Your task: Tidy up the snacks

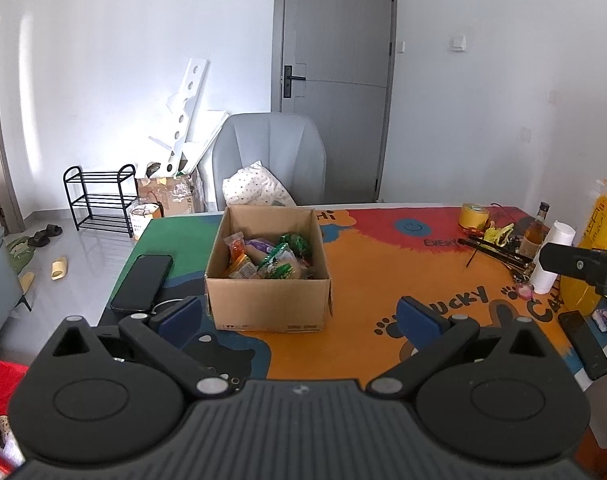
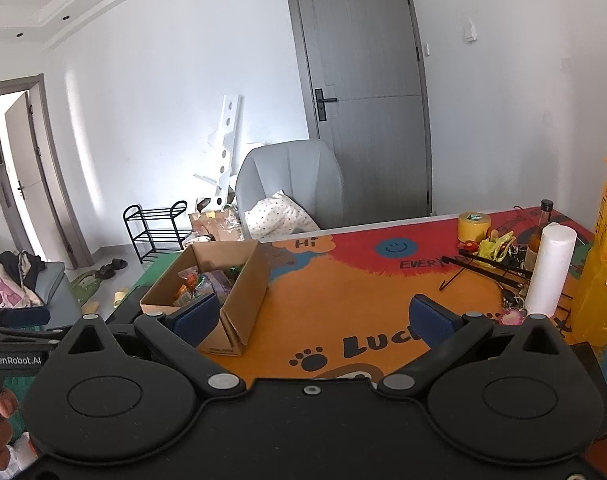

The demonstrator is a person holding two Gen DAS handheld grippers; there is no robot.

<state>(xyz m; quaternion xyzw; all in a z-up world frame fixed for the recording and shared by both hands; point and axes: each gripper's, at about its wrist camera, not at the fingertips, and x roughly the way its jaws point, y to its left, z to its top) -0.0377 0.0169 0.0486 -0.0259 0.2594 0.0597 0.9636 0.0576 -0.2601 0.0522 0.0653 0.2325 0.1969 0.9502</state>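
Note:
An open cardboard box (image 1: 265, 304) stands on the colourful table mat (image 1: 383, 280). Several snack packets (image 1: 269, 258), orange, purple and green, lie inside it. My left gripper (image 1: 299, 318) is open and empty, held just in front of the box. In the right wrist view the box (image 2: 239, 300) is at the left with snacks (image 2: 201, 282) showing inside. My right gripper (image 2: 313, 318) is open and empty over the orange part of the mat (image 2: 363, 300), to the right of the box. The right gripper's body also shows at the left wrist view's right edge.
A black phone (image 1: 141, 282) lies left of the box. At the table's right are a yellow tape roll (image 2: 473, 226), a dark bottle (image 2: 537, 236), a white paper roll (image 2: 551, 270), black hangers (image 2: 487, 268) and a yellow bag (image 2: 601, 264). A grey chair (image 1: 269, 156) stands behind the table.

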